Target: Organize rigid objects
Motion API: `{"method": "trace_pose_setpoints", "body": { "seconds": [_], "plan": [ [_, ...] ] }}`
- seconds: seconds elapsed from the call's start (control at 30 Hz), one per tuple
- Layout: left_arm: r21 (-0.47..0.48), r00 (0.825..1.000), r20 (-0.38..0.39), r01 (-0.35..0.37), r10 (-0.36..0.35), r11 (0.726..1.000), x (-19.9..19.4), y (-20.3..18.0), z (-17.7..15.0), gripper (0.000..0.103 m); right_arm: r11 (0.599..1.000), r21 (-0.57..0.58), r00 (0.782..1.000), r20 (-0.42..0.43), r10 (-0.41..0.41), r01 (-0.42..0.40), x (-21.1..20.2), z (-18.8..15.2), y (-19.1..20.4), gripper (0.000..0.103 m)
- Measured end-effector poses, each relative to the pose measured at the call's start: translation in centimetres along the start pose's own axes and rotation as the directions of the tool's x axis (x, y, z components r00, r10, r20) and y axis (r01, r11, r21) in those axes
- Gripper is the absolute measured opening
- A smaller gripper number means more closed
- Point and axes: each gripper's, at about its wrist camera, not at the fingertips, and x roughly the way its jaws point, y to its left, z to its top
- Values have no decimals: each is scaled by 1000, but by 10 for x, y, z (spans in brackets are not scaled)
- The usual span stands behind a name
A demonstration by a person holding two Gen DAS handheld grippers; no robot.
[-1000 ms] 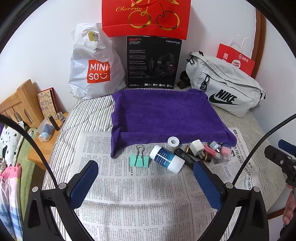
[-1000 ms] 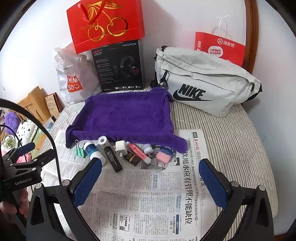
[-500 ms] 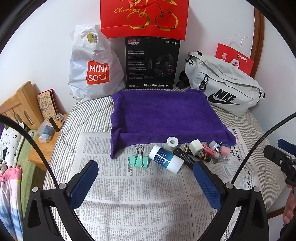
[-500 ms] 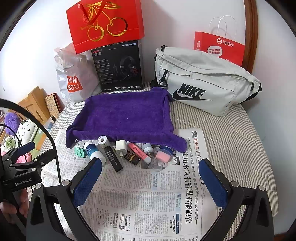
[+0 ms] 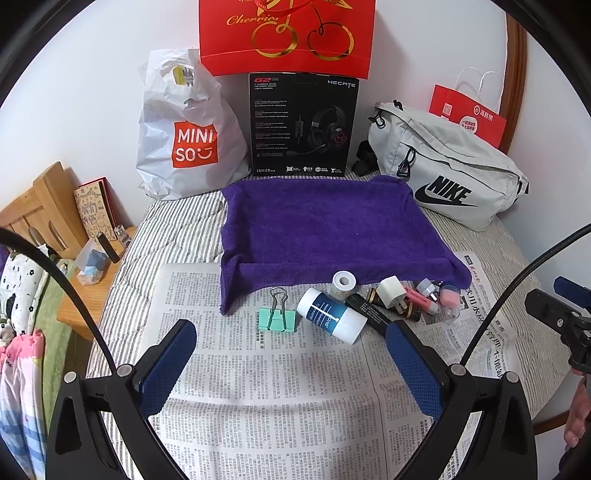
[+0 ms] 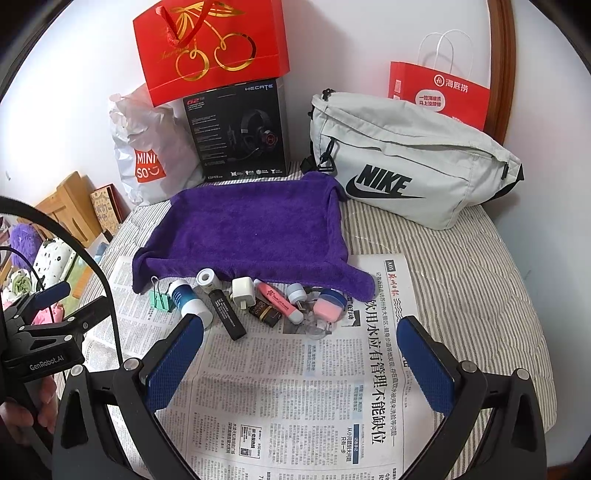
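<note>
A row of small items lies on newspaper [image 5: 266, 391] along the front edge of a purple towel [image 5: 325, 229]: a green binder clip [image 5: 277, 318], a white and blue bottle [image 5: 330, 317], a small white roll [image 5: 343, 282], a black stick [image 6: 227, 312], a white plug [image 6: 242, 291], a pink marker [image 6: 279, 301] and a pink-lidded jar [image 6: 328, 304]. My left gripper [image 5: 291, 363] hovers open just in front of the clip and bottle, holding nothing. My right gripper [image 6: 299, 363] is open over the newspaper [image 6: 295, 398], nearer than the row.
Behind the towel stand a white Miniso bag [image 5: 188, 136], a black headset box [image 5: 303, 125], a red cherry bag [image 5: 288, 33], a grey Nike bag [image 5: 450, 177] and a red paper bag [image 5: 469, 118]. A wooden side table [image 5: 70, 258] sits at the left.
Both views have shifted slightly; the grippers drifted a little, and the objects have not moved. Both grippers stay open.
</note>
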Motion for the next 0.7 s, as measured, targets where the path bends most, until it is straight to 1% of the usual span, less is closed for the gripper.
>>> {"method": "trace_pose_setpoints", "body": {
  "seconds": [0.53, 0.63, 0.7],
  "plan": [
    [4, 1000, -6, 0, 0, 1000, 2, 1, 0, 103, 1000, -1, 1000, -6, 4, -4, 4, 0, -1, 103],
    [-2, 1000, -13, 16, -16, 1000, 8, 4, 0, 103, 1000, 3, 1000, -10, 3, -3, 6, 0, -2, 103],
    [-5, 1000, -19, 15, -16, 1000, 15, 7, 0, 103, 1000, 10, 1000, -18, 3, -3, 10, 0, -4, 103]
  ]
}}
